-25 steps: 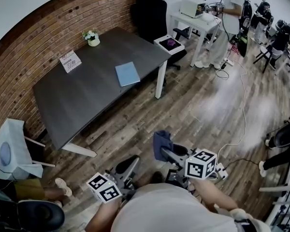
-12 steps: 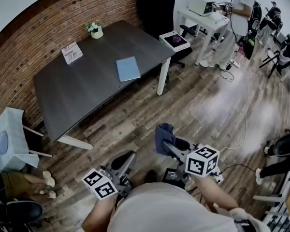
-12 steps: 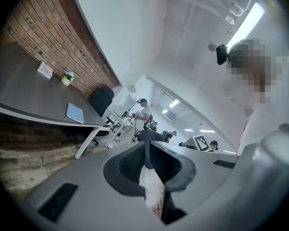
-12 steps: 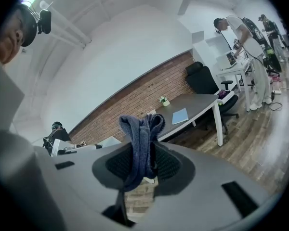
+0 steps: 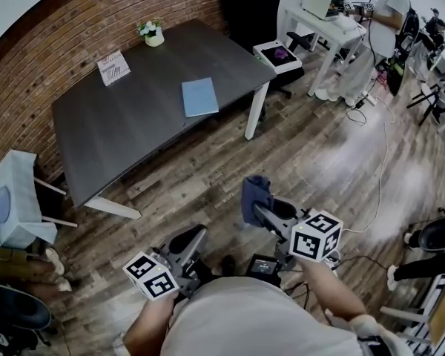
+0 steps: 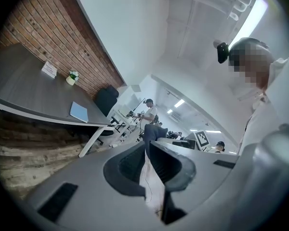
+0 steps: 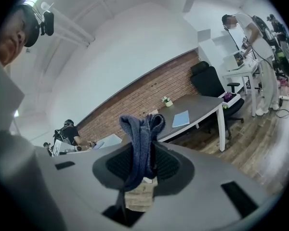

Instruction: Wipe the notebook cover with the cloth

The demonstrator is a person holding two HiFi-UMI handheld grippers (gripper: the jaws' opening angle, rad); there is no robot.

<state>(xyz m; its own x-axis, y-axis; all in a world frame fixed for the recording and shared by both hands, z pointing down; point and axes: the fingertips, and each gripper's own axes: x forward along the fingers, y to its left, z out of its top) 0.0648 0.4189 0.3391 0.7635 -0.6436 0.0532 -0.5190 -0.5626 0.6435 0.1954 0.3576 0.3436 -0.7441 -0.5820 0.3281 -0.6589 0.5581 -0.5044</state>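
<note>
A light blue notebook (image 5: 199,97) lies flat on the dark grey table (image 5: 133,132), near its right end. It also shows far off in the left gripper view as the notebook (image 6: 79,112) and in the right gripper view as the notebook (image 7: 181,119). My right gripper (image 5: 258,208) is shut on a dark blue cloth (image 5: 254,193), held over the wooden floor well short of the table. The folded cloth (image 7: 141,138) sticks up between the jaws of that right gripper (image 7: 142,165). My left gripper (image 5: 189,239) hangs lower left, jaws together and empty, as the left gripper (image 6: 148,162) view confirms.
On the table stand a small potted plant (image 5: 153,33) and a sign card (image 5: 113,67). A black office chair (image 5: 252,6) and a white stool (image 5: 280,53) stand beyond its right end. A person works at a white desk (image 5: 330,17). A pale blue seat (image 5: 11,206) is at left.
The right gripper with the cloth has moved slightly forward, towards the table. The head view has shifted a little. Neither grip has changed.
</note>
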